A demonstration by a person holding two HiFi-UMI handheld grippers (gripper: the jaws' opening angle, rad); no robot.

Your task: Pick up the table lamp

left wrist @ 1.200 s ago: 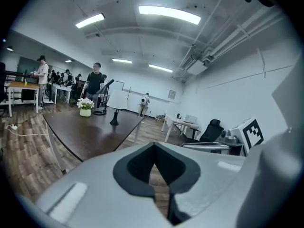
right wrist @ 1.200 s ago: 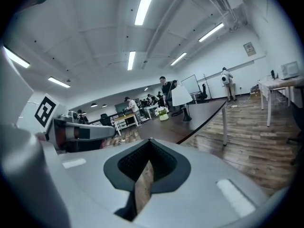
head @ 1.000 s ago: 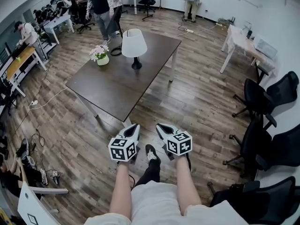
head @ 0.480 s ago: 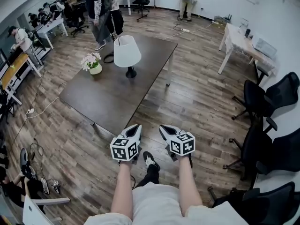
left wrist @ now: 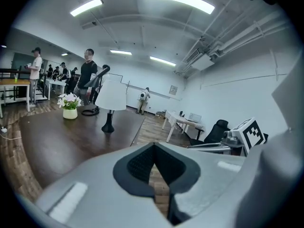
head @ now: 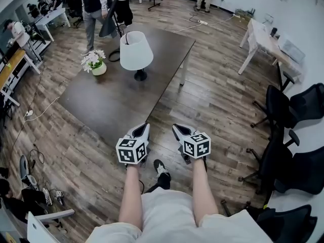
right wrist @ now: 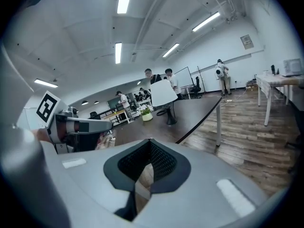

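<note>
1. Lamp: stands upright on the dark table, in the upper middle of the head view. White shade, dark stem and round base. It sits toward the far end of the tabletop.

2. Flowers: a small pot of flowers stands on the same table, left of the lamp and apart from it. A dark cable lies coiled between them at the far edge.

3. Left gripper: low centre of the head view, over wood floor just beside the table's near corner. In its own view the left gripper has its jaws brought together, nothing between them. The lamp shows up and to the left of the jaw tips, well apart from them.

4. Right gripper: beside the left one, also over floor, right of the table corner. In its own view the right gripper has its jaws closed on nothing. The lamp appears just above and right of the tips, far off across the tabletop.

5. Neither gripper touches the lamp or the table.

6. Surroundings: people stand past the far end of the table, upper left. Black chairs line the right edge.
</note>
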